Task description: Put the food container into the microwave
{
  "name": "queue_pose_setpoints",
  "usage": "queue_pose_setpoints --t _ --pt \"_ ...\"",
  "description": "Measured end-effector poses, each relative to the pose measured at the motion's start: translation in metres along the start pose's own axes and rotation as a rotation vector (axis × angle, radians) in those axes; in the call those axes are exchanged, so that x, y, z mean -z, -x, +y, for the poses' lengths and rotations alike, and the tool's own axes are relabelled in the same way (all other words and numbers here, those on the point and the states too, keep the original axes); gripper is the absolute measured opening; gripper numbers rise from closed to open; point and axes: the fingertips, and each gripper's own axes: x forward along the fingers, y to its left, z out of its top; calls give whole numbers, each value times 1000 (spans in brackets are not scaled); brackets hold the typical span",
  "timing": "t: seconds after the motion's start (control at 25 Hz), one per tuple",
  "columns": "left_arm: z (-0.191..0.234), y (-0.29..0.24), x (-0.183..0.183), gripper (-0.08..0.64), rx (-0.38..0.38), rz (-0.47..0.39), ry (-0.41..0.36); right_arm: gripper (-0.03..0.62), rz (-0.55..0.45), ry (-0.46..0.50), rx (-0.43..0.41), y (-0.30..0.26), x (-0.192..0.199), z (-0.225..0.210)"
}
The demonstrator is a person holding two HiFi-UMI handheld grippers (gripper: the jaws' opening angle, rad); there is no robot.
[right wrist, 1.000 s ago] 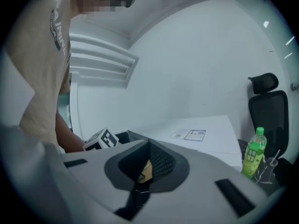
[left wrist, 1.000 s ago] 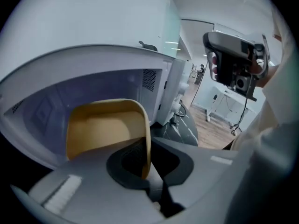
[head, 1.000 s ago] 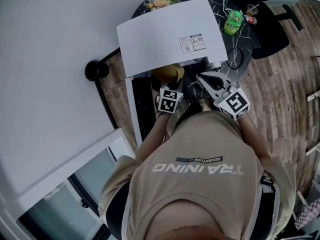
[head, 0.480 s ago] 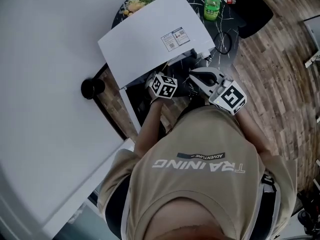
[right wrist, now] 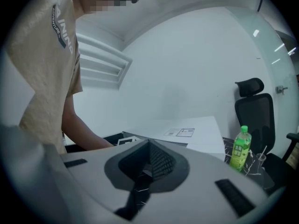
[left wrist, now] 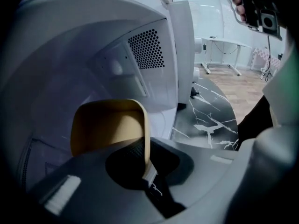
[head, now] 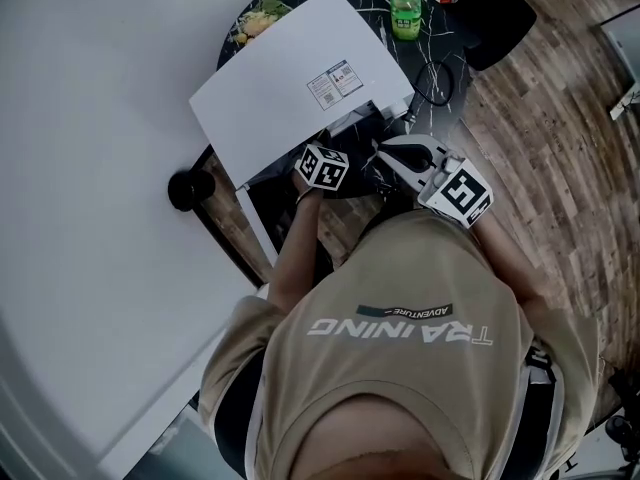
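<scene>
Inside the white microwave (head: 300,83), the yellow food container (left wrist: 107,129) hangs tilted in the cavity, my left gripper (left wrist: 145,164) shut on its rim. The head view shows only that gripper's marker cube (head: 325,166) at the oven's opening, and the container is hidden there. My right gripper (head: 390,153) is just right of the opening, and its own view shows the jaws pressed together with nothing in them (right wrist: 147,153).
The microwave door (head: 262,213) stands open toward me at the left. On the black marbled table (head: 445,63) are a green bottle (head: 405,13) and a plate of food (head: 255,18). A black office chair (right wrist: 254,108) stands behind, on the wooden floor (head: 540,128).
My left gripper has carried the yellow container forward into the microwave cavity, so it no longer shows in the head view. The right gripper stays beside the opening.
</scene>
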Motion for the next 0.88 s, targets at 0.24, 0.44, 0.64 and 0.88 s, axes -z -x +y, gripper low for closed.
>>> queue_pose_setpoints --t 0.24,0.44,0.64,0.88 --pt "3 0 -8 37 -62 3 -71 9 6 -33 -2 10 11 -9" --pt "9 11 -16 52 -138 -16 -79 9 -5 -45 -19 15 11 -10" --pt "8 26 -16 57 -192 -40 -52 9 -23 -50 -45 18 9 -14" --pt "2 47 -9 57 -222 -47 -5 9 -45 -37 -90 16 0 -16"
